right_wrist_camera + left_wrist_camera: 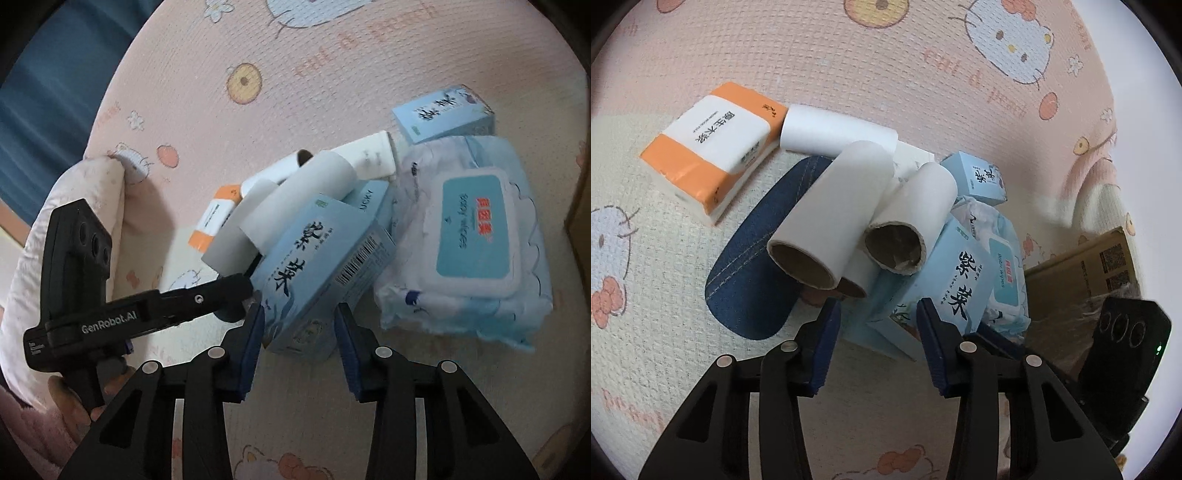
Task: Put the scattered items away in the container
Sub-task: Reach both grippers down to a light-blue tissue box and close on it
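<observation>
A pale blue tissue box (314, 258) lies tilted in a heap on the mat, and its near end sits between the pads of my right gripper (301, 308); I see no firm press. My left gripper (877, 306) is open, straddling that box's (956, 273) corner just below the cardboard ends of two white rolls (827, 214) (912, 214). A third roll (834, 129) lies behind them. A baby-wipes pack (472, 236), a small blue box (443, 114), an orange tissue pack (713, 147) and a denim piece (757, 266) lie around. A brown cardboard box (1082, 273) stands at the right.
Everything rests on a pink and cream cartoon-print mat (849, 55). A pale cushion (74, 206) rises at the left, with a blue curtain (55, 74) behind. A person's hand (70, 402) holds the left gripper's handle. The right gripper's black housing (1126, 332) is close to the cardboard box.
</observation>
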`<state>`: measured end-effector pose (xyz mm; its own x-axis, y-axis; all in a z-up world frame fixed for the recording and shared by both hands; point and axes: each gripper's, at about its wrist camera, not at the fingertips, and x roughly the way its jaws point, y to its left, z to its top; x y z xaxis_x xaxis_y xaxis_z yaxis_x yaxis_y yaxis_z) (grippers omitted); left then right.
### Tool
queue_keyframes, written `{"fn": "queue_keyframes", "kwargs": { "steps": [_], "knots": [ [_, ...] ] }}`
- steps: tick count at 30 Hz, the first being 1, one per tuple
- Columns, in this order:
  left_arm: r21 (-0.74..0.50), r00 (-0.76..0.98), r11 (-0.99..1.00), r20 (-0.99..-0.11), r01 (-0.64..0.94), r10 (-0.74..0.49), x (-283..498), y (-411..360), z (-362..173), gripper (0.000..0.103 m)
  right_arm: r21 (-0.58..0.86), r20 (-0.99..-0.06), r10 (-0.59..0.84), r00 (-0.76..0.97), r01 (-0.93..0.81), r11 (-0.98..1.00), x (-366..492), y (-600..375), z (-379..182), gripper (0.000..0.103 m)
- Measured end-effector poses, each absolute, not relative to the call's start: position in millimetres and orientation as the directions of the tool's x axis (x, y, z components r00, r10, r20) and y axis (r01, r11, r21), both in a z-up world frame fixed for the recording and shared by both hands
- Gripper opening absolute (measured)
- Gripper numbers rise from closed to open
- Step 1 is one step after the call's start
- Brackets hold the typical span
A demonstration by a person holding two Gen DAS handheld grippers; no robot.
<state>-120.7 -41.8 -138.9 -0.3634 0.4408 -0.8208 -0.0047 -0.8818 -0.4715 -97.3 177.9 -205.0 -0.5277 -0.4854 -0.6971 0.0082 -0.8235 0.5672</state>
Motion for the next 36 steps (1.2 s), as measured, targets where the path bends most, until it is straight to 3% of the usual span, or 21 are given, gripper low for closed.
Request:
{"fn": "queue_keyframes", "kwargs": {
  "steps": [6,12,18,21,22,36],
  "knots": [
    [-0.534,-0.321,-0.845,-0.801,0.005,0.504,-115.2,-40.4,-142.7,0.047,0.729,-0.625,-0.565,-0.538,-0.145,-0.669,-94.2,205.6,-226.9,0.038],
    [-0.564,-0.303,-0.826,-0.789,0.008,0.535,-111.8,-34.1,-147.3,0.047,0.804,-0.567,-0.623,-0.54,-0.196,-0.561,-87.8,202.6,-245.2,0.04],
    [-0.599,-0.306,-0.8,-0.771,0.047,0.559,-112.6,-37.9,-152.8,0.047,0.842,-0.52,-0.617,-0.591,-0.236,-0.484,-97.0,206.8,-261.5,0.052],
    [-0.613,-0.308,-0.788,-0.761,0.055,0.57,-112.4,-39.8,-155.7,0.047,0.887,-0.452,-0.629,-0.632,-0.247,-0.389,-98.8,207.1,-273.4,0.05],
    [-0.617,-0.309,-0.785,-0.759,0.059,0.573,-112.2,-40.4,-156.6,0.047,0.901,-0.426,-0.635,-0.645,-0.237,-0.363,-95.8,207.8,-275.2,0.042],
    [-0.598,-0.356,-0.794,-0.769,0.106,0.532,-115.6,-69.9,-150.9,0.046,0.834,-0.521,-0.644,-0.56,-0.174,-0.523,-78.7,162.7,-252.2,0.037]
  ]
}}
